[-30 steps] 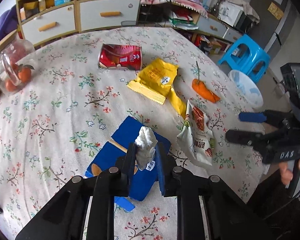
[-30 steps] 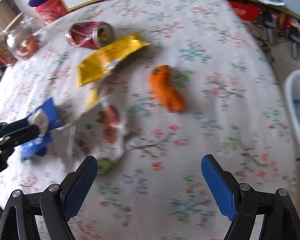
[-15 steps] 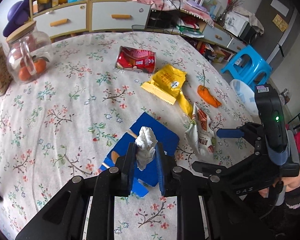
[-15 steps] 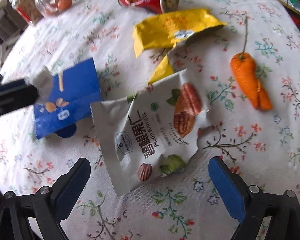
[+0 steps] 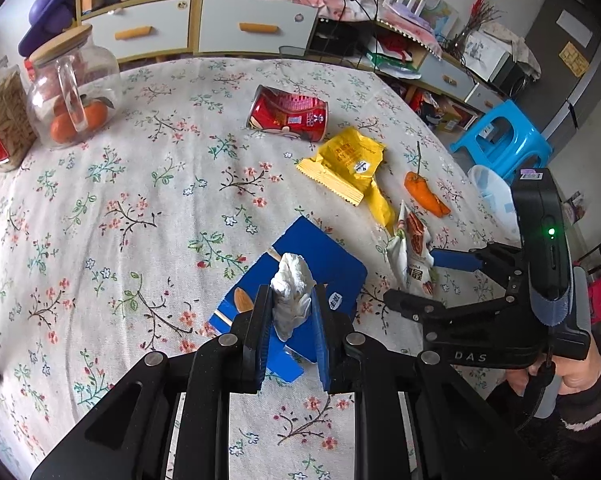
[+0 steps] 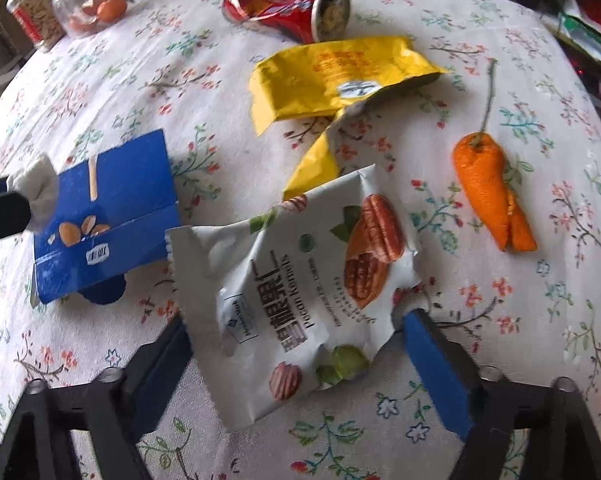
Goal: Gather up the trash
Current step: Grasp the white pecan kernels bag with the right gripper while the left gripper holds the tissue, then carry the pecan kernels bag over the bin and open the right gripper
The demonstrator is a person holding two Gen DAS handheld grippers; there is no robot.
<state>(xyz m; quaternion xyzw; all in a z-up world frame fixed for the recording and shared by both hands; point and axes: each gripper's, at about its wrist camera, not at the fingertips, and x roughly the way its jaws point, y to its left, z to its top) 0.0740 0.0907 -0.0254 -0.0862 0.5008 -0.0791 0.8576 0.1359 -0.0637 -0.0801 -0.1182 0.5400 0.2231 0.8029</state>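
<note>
Left gripper [image 5: 290, 312]: closed on a crumpled white tissue [image 5: 291, 296], blue pads pressing both its sides; the tissue sticks up past the fingertips, held above the table.
Right gripper [image 6: 296, 344]: jaws wide and have just been closing; the white pecan snack bag [image 6: 300, 296] sits between them. Right pad at the bag's torn edge, left pad at its lower left side; cannot tell if they press yet.
Right gripper from the left view [image 5: 432, 280]: far blue finger beside the upright, crumpled bag [image 5: 412, 252]; person's hand [image 5: 572, 380] on the handle, dark sleeve.
Blue carton [image 6: 104, 216]: flattened, lies just left of the bag, below the held tissue; almond print on it.
Yellow wrapper [image 6: 332, 80]: torn open, behind the bag, one strip running down to the bag's top edge.
Red can [image 6: 288, 6]: dented, on its side, beyond the yellow wrapper.
Orange peel [image 6: 488, 192]: with stem, right of the bag, apart from it.
Table [image 5: 140, 184]: round, floral cloth.
Glass jars [image 5: 72, 92]: far left edge, one with oranges inside, one with seeds next to it.
Bin [image 5: 494, 196]: pale, off the table's right edge, near a blue stool [image 5: 504, 140].
Background: cabinet with drawers [image 5: 196, 28], cluttered shelves.
</note>
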